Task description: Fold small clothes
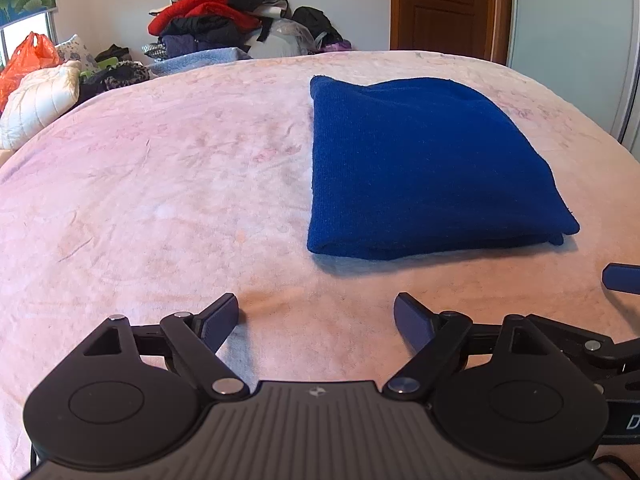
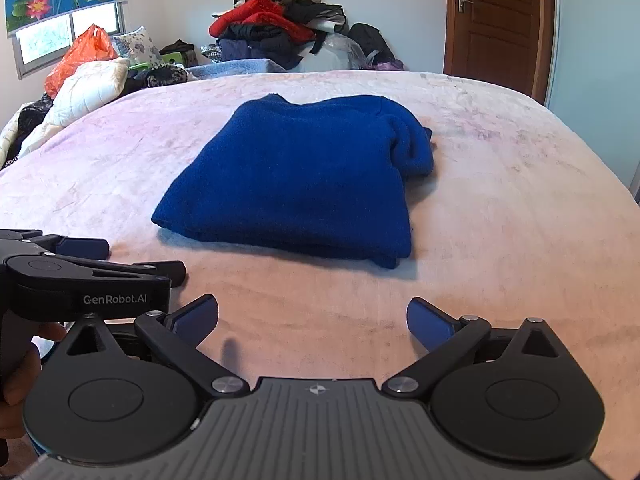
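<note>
Blue knit garment, folded flat mid-bed on the pink blanket: soft, light and limp, best pinched at its near edge; left gripper and right gripper spread, empty.

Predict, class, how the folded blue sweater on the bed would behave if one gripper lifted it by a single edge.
The blue sweater looks like soft knit, so it would probably droop and unfold. Its stacked layers lie loose, so they likely slide apart.
</note>
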`<move>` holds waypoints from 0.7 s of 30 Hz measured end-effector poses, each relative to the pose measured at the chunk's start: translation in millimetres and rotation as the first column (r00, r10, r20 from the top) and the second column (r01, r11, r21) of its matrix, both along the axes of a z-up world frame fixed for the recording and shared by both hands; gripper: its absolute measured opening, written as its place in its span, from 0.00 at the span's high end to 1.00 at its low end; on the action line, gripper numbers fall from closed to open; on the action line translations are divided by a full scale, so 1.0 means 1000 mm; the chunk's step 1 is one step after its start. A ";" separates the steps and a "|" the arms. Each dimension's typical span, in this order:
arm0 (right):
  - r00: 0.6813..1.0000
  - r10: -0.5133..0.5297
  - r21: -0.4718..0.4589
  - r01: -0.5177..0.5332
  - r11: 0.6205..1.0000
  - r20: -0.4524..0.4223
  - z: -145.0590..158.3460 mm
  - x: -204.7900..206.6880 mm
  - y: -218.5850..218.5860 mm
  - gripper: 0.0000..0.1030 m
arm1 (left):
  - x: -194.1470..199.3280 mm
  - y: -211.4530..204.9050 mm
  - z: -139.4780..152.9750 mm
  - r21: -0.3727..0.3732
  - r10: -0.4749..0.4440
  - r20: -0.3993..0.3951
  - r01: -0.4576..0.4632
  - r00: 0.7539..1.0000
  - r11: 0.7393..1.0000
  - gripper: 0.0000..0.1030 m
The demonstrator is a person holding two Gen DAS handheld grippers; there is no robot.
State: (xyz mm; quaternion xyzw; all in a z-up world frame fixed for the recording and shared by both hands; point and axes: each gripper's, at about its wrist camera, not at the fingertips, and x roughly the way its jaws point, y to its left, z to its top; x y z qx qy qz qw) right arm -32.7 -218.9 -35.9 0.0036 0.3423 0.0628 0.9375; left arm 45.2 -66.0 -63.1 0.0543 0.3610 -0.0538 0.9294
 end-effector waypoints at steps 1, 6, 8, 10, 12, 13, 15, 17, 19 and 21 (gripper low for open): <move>1.000 -0.004 0.001 0.004 1.000 -0.004 -0.001 0.001 -0.001 0.01 | 0.000 0.000 0.000 0.005 0.001 0.006 -0.001 1.000 1.000 0.14; 1.000 -0.016 0.008 0.016 1.000 -0.012 -0.004 0.002 -0.005 0.01 | -0.002 0.001 -0.002 0.003 0.011 0.015 -0.011 1.000 1.000 0.10; 1.000 -0.027 0.007 0.027 1.000 -0.009 -0.005 0.002 -0.007 0.01 | -0.002 0.002 -0.003 0.001 0.020 0.017 -0.020 1.000 1.000 0.05; 0.999 -0.034 0.013 0.034 0.999 -0.012 -0.006 0.003 -0.010 0.01 | -0.002 0.004 -0.005 -0.003 0.026 0.020 -0.026 0.999 1.000 0.04; 0.999 -0.042 0.021 0.042 0.999 -0.012 -0.008 0.004 -0.012 0.01 | -0.003 0.005 -0.005 -0.008 0.027 0.024 -0.027 0.999 1.000 0.04; 0.999 -0.045 0.023 0.046 0.999 -0.012 -0.009 0.005 -0.013 0.01 | -0.004 0.005 -0.006 -0.008 0.027 0.025 -0.027 0.999 1.000 0.04; 0.999 -0.048 0.021 0.048 0.999 -0.012 -0.010 0.005 -0.012 0.01 | -0.004 0.005 -0.006 -0.007 0.024 0.028 -0.024 0.999 1.000 0.03; 0.999 -0.048 0.016 0.049 0.999 -0.010 -0.011 0.006 -0.012 0.00 | -0.004 0.004 -0.007 -0.005 0.022 0.032 -0.021 0.999 1.000 0.03; 0.999 -0.053 0.016 0.054 0.998 -0.006 -0.013 0.006 -0.012 0.00 | -0.005 0.004 -0.008 -0.004 0.020 0.039 -0.019 0.999 1.000 0.01; 0.998 -0.063 0.013 0.063 0.998 0.005 -0.015 0.007 -0.012 0.00 | -0.006 0.004 -0.010 -0.004 0.021 0.048 -0.020 0.999 1.000 0.00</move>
